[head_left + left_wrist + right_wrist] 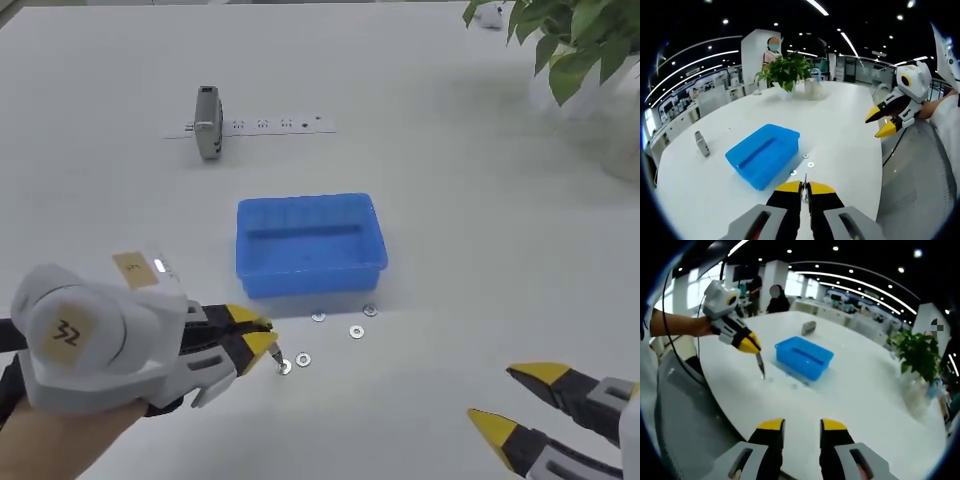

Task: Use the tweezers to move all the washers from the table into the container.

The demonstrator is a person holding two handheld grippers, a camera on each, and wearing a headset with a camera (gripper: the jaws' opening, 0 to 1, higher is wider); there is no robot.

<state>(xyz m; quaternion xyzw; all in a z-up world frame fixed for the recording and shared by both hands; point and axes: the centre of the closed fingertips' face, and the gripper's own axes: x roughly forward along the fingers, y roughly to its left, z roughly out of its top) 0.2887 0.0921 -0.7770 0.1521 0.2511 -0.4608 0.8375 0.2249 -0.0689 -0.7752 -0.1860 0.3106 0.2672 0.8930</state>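
Hand: over the near left part of the worktop, wrapped around a white gripper body.
Left gripper: low by the near left edge, yellow tips squeezed almost together on the tweezers.
Tweezers: thin grey metal, pinched between those tips and pointing down. Sharp end right by the closest washer, cannot tell if touching.
Power strip: flat and white, toward the far edge, left of the middle.
Plug block: grey, standing on the left end of the power strip.
Washers: five small flat shiny rings on the worktop, between the container and the near edge. Two close together by the tweezers, three spread out just in front of the container's right half.
Container: blue plastic tub, box shape with round corners, open on top, in the middle of the worktop. Plain blue floor in sight inside.
Worktop surface: white, smooth and a bit shiny, with a rounded near edge in the gripper views.
Open room: wide bare white space to the right of the container, all the way to the plant. More bare space between the washers and the right gripper.
Right gripper: low by the near right edge, yellow tips wide apart, nothing between them.
Plant: green and leafy, at the far right corner.
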